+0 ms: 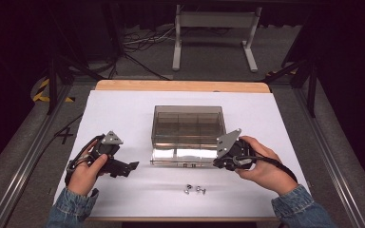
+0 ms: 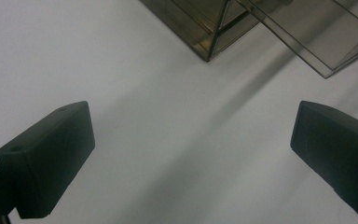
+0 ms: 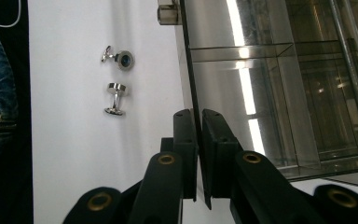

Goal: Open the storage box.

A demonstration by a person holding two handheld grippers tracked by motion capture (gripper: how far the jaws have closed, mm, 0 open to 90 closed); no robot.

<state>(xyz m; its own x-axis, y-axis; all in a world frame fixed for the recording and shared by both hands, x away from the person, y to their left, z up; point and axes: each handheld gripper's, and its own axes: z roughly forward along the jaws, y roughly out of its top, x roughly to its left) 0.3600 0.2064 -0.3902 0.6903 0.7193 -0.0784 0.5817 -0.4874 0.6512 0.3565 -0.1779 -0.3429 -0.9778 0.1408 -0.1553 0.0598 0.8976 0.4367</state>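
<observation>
2 cufflinks (image 1: 194, 189) lie near the table's (image 1: 123, 109) front edge. Right gripper (image 3: 199, 116) pinches the lid (image 3: 261, 93) of the box (image 1: 188, 124) at table centre; left gripper (image 2: 191, 154) gapes idle. Swing lid steadily without dragging the box.

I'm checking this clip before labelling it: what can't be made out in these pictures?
- Whether the clear box holds anything: glare and reflections on its lid in the high and right gripper views.
- The cufflinks: too small in the high view for detail.
- The box in the left gripper view: cut off by the top edge.
- The right tool tips: the lid edge between them hides contact.
</observation>
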